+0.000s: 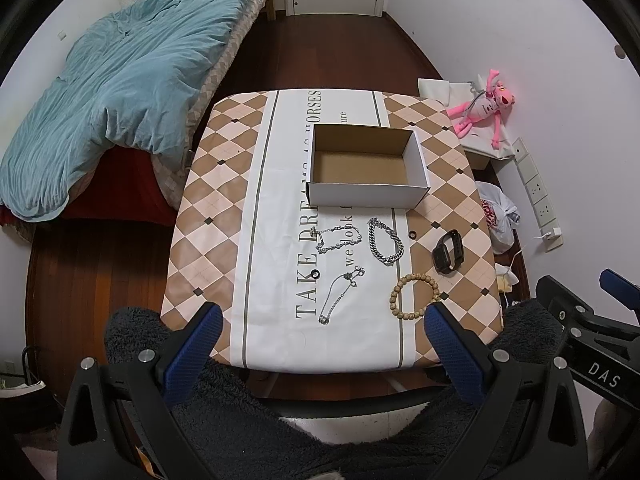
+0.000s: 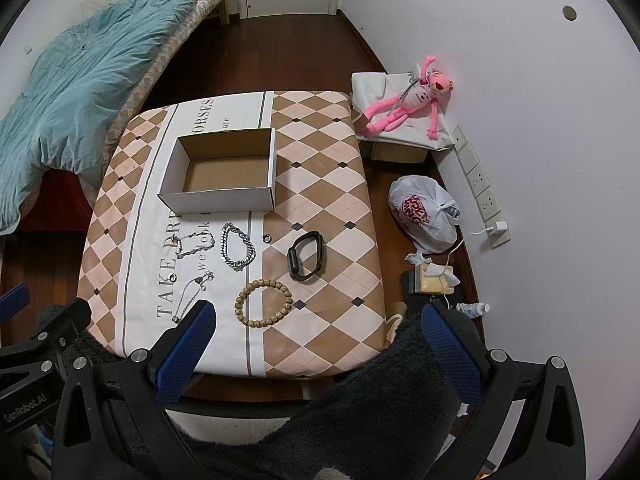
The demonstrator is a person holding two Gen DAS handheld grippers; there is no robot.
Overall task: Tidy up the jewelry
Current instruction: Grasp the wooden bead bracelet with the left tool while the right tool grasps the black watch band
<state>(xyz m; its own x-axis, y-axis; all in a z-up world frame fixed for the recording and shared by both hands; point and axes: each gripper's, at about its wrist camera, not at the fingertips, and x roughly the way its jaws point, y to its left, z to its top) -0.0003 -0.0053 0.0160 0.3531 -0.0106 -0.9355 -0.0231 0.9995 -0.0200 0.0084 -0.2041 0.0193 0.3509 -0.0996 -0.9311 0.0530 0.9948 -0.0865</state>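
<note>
An open, empty white cardboard box [image 1: 366, 166] [image 2: 224, 172] stands mid-table. In front of it lie a thin silver chain [image 1: 338, 240] [image 2: 195, 243], a thick silver chain bracelet [image 1: 386, 242] [image 2: 238, 247], a thin silver necklace [image 1: 340, 292] [image 2: 191, 294], a wooden bead bracelet [image 1: 414, 298] [image 2: 263, 303] and a black smartwatch [image 1: 448, 252] [image 2: 307, 256]. My left gripper [image 1: 322, 316] is open and empty above the table's near edge. My right gripper [image 2: 318, 316] is open and empty, to the right of the left one.
The table [image 1: 224, 184] has a checkered cloth with printed text. A bed with a teal duvet [image 1: 120, 80] stands left. A pink plush toy [image 2: 408, 98], a plastic bag [image 2: 424, 214], a tissue pack and a wall socket strip are on the right by the wall.
</note>
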